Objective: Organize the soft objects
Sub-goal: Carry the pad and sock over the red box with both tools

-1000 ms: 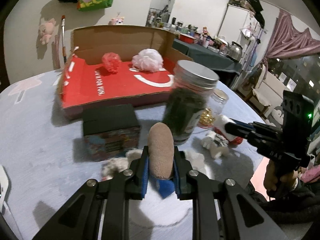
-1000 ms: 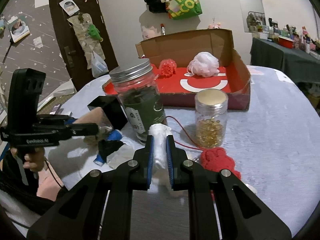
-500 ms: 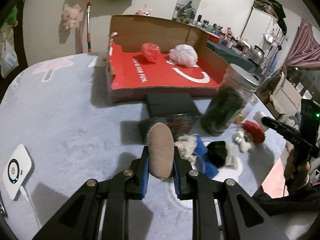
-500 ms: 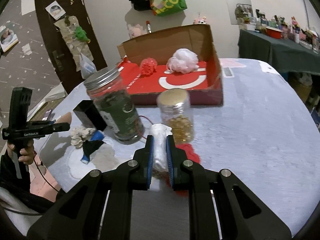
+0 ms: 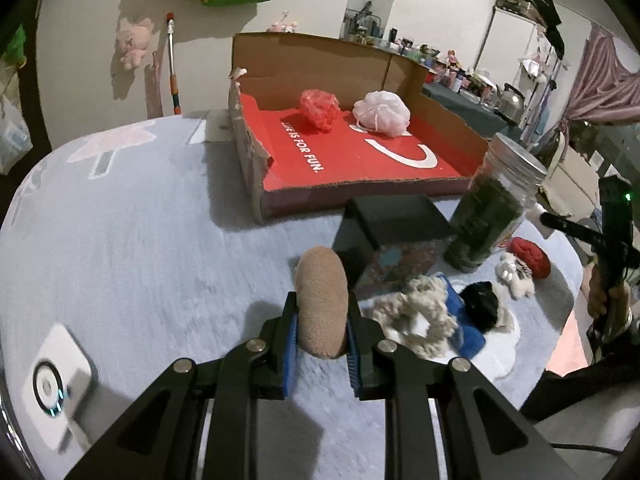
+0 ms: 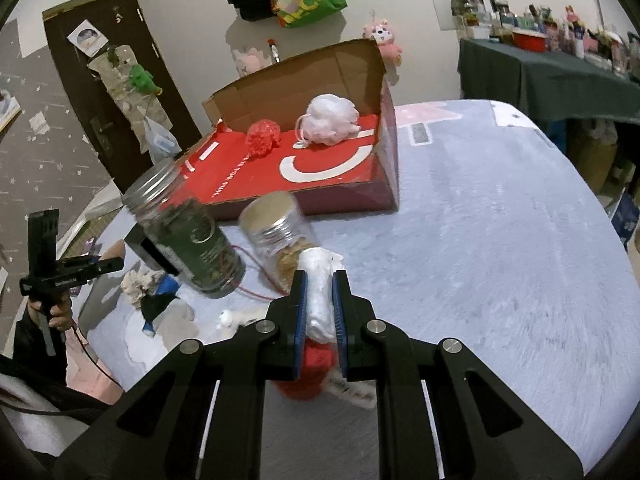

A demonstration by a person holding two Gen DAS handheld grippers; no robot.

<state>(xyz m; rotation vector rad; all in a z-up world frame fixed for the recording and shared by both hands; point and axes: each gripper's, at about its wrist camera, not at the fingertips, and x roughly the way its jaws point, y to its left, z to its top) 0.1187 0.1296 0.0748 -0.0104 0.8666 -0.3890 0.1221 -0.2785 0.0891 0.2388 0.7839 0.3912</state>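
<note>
The brown plush piece point(image 5: 322, 306) sits between the pads of the left gripper point(image 5: 321, 334), which is closed on it at the lower half. It is a rounded, sausage-like shape with a short, fuzzy pile, and it bulges a little above the pads, so I judge it light and easy to squash. A grip at the thick middle seems safer than at the tip, because the pile may slide.

The right gripper point(image 6: 319, 306) is pressed nearly fully together on a white plush toy point(image 6: 318, 280); the white fabric is pinched thin there, and its red part point(image 6: 308, 368) hangs below the jaws. It looks limp, so the loose part probably swings when carried.

Both pieces are held above the grey-blue fleece tablecloth point(image 5: 140, 248). On the cloth lies a heap of other soft things: a cream woolly piece point(image 5: 416, 312), something blue point(image 5: 466, 320) and something black point(image 5: 480, 306), all without a fixed shape.

Beside the heap stand hard things: a dark box point(image 5: 396, 232) with a patterned side, a glass jar with dark contents point(image 5: 492, 220) and a metal lid, and a smaller jar point(image 6: 280, 236) with yellow contents. These are rigid and could tip over if bumped.

Further away is the open cardboard box point(image 5: 360, 152) with a red printed floor. A red mesh puff point(image 5: 320, 110) and a pale pink one point(image 5: 382, 118) rest inside it, near each other.
</note>
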